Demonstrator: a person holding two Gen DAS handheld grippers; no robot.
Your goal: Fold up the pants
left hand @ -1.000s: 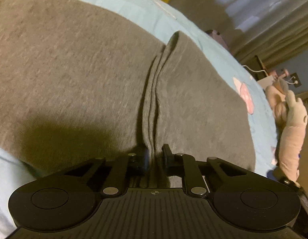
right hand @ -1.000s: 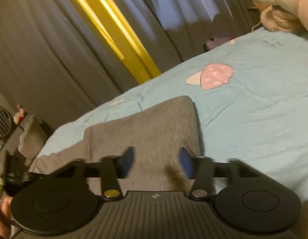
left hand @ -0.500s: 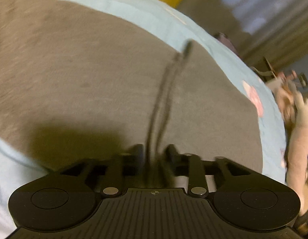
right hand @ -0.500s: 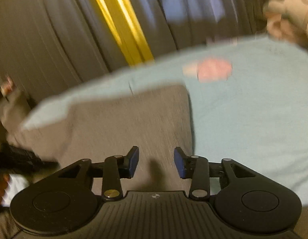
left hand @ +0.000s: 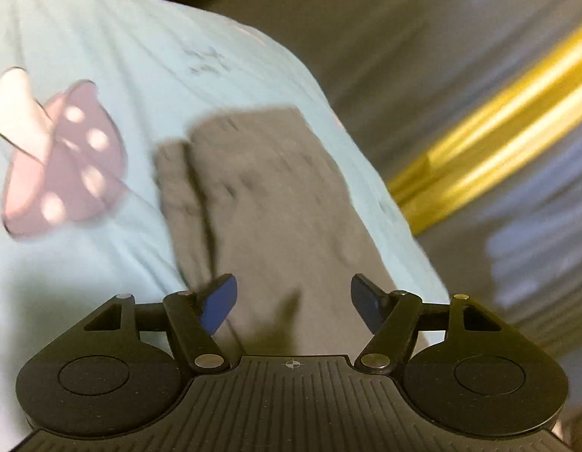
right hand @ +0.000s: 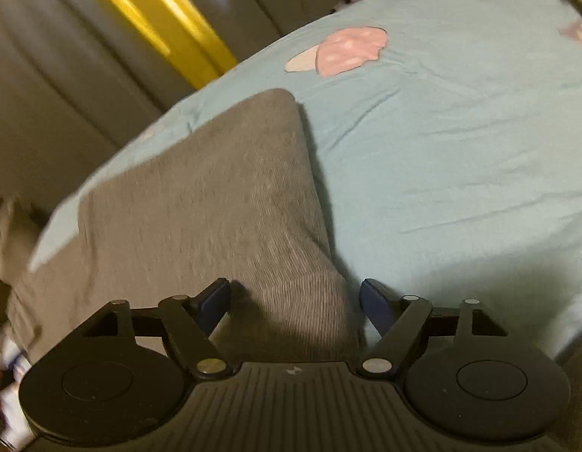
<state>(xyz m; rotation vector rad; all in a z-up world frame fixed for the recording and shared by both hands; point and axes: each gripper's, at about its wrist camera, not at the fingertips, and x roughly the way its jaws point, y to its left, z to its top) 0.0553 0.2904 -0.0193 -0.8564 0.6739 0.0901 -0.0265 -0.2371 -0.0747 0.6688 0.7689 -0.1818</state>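
Blue bedsheet [right hand: 460,143] bears folded grey pants [right hand: 215,203]; left hand-held gripper [left hand: 294,301] and right hand-held gripper [right hand: 295,303] gape wide.

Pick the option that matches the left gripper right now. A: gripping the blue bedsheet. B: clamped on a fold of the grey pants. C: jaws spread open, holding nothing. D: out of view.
C: the left gripper has its jaws spread wide above the grey pants, with nothing between them.
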